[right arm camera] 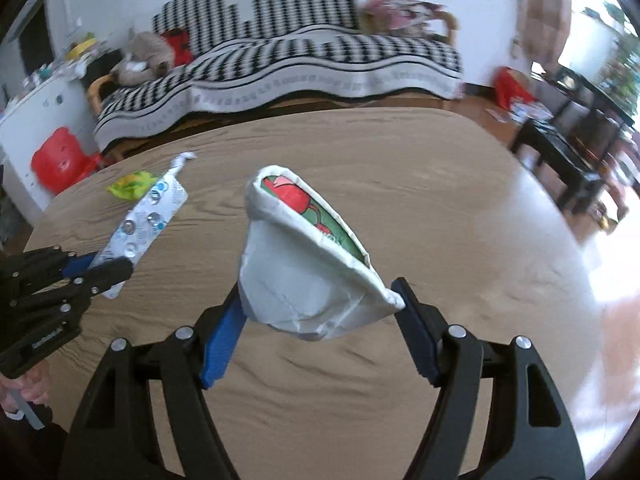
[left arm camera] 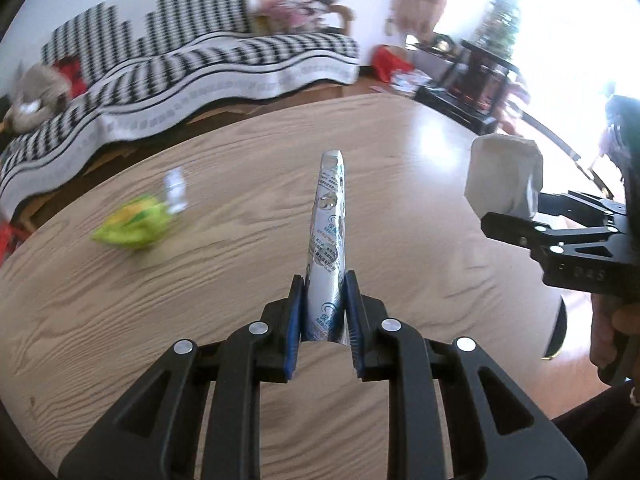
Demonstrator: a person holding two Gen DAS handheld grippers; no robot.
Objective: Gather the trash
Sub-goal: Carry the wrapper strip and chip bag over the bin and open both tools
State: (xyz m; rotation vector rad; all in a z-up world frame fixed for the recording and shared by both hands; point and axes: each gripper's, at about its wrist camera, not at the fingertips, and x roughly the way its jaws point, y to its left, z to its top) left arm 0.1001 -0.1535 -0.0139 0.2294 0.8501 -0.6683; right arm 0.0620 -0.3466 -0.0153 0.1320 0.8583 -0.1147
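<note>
Left gripper (left arm camera: 323, 280) narrowly clamped on a silver printed wrapper (left arm camera: 329, 224) above the wooden table (left arm camera: 200, 280), right gripper (right arm camera: 320, 296) held wide around a crushed white paper cup (right arm camera: 296, 264), green wrapper (right arm camera: 132, 185) left on the table, cup's red-green inside seen only from the right wrist.

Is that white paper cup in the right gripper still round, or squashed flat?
Squashed. The cup is pinched between the right gripper's pads, its rim folded into a narrow slit over the red and green lining.
</note>
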